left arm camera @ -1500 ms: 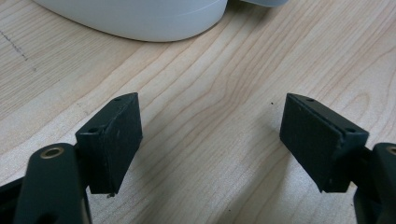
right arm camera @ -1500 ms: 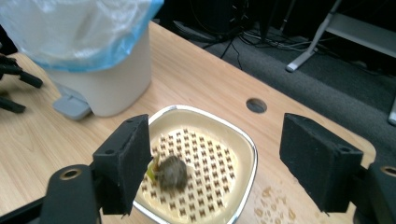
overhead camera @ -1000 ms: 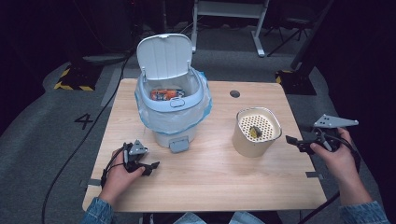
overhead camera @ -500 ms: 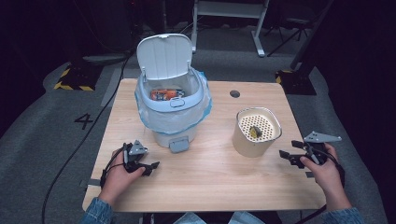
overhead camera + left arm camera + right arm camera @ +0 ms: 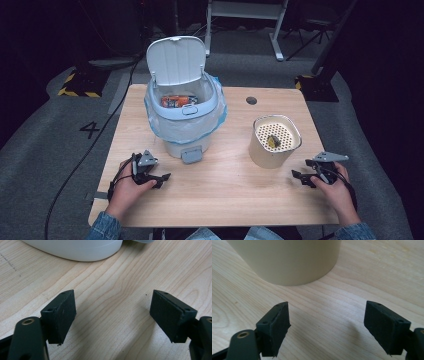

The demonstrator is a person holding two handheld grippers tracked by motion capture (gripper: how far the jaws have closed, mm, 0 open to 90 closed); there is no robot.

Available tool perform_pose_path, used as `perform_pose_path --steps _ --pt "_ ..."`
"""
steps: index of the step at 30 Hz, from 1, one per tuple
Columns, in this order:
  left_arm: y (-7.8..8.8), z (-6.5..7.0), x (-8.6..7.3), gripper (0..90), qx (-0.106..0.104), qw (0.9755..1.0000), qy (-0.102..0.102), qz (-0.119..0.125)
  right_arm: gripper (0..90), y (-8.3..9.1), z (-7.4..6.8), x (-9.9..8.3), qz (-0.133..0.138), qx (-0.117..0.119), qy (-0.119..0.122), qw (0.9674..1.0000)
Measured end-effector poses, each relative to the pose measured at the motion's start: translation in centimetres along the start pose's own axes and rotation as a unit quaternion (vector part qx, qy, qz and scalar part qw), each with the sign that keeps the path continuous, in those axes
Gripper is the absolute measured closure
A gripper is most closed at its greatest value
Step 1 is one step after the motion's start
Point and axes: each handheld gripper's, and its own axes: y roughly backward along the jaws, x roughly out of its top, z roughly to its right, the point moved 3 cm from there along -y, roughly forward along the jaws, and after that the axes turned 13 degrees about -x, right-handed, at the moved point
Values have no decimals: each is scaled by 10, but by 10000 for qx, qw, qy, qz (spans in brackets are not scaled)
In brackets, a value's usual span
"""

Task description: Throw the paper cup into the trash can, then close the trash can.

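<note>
Two containers on wooden table: white bin, lid up, bagged, orange packet inside; right of bin, cream pot with small dark scrap on perforated insert, hard to identify. Left gripper spread, empty, near bin. Right gripper just widening, empty, beside pot. Dark room behind.

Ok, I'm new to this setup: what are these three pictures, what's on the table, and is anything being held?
There is no robot arm: a person holds a handheld two-jaw tool in each hand. The high view looks down on the wooden table, with the left gripper and right gripper low over it. The other two views ride on the grippers and look along their black jaws. Both stand open with bare wood between them; the right jaws have just been opening. A lidded bin stands open, and beside it a beige perforated container.
</note>
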Motion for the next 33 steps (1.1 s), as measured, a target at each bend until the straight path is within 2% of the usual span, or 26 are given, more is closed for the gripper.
perform_pose_path --steps 1,4,7,13,16,20,21,26,33 --pt "0 0 0 223 0 10000 0 0 213 0 0 0 0 0 0 10000" --pt "4 -2 -1 236 -94 9997 189 97 173 -11 -6 -7 43 -66 18 10000" --pt "9 -3 -1 237 -44 9996 224 164 160 -14 -7 -8 160 -68 -99 9998" --pt "17 -5 -1 236 3 9992 278 276 158 -14 -6 -8 155 -70 -96 9998" --pt "24 -5 -1 238 112 9987 384 328 153 -14 -6 -8 154 -66 -93 9998" --pt "40 -8 9 240 175 9972 440 577 153 -15 -7 -8 152 -69 -90 9998" --pt "40 -8 9 240 175 9972 440 577 153 -15 -7 -8 152 -69 -90 9998" --pt "68 -13 25 243 220 9952 401 863 153 -14 -7 -8 152 -66 -96 9998" --pt "91 -18 41 247 190 9941 324 1014 152 -14 -7 -8 152 -67 -95 9998"
